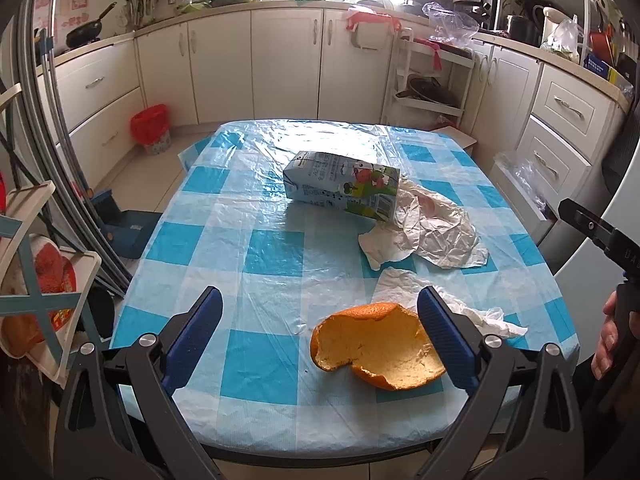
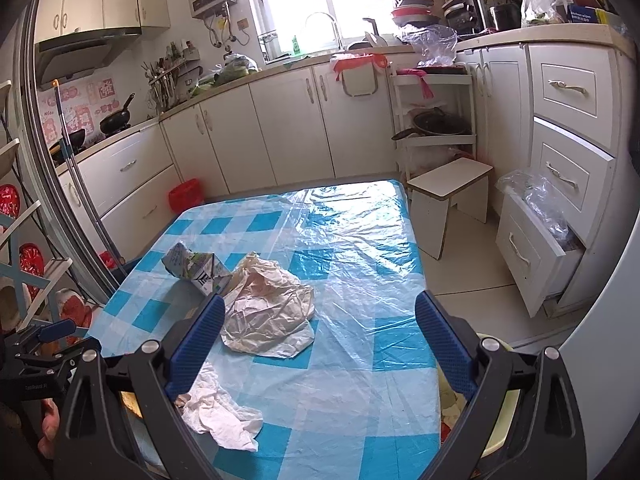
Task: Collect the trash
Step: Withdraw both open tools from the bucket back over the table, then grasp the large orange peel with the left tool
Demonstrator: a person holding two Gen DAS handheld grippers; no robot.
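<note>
On the blue checked table (image 1: 260, 248) lie an orange peel (image 1: 376, 348), a white tissue (image 1: 404, 284), a crumpled paper wrapper (image 1: 436, 232) and a flattened milk carton (image 1: 340, 184). My left gripper (image 1: 320, 316) is open, its right finger beside the peel, which lies partly between the fingers. My right gripper (image 2: 320, 332) is open above the table (image 2: 360, 280). The wrapper (image 2: 268, 312) lies just past its left finger, the tissue (image 2: 220, 416) sits below that finger, and the carton (image 2: 196, 268) is farther left.
A pale yellow bin (image 2: 496, 408) with scraps sits below the table's right edge. A red-lined bin (image 1: 150, 128) stands on the floor by the cabinets. A white stool (image 2: 448, 196) and an open drawer (image 2: 536, 248) are to the right. A rack (image 1: 36, 280) stands at left.
</note>
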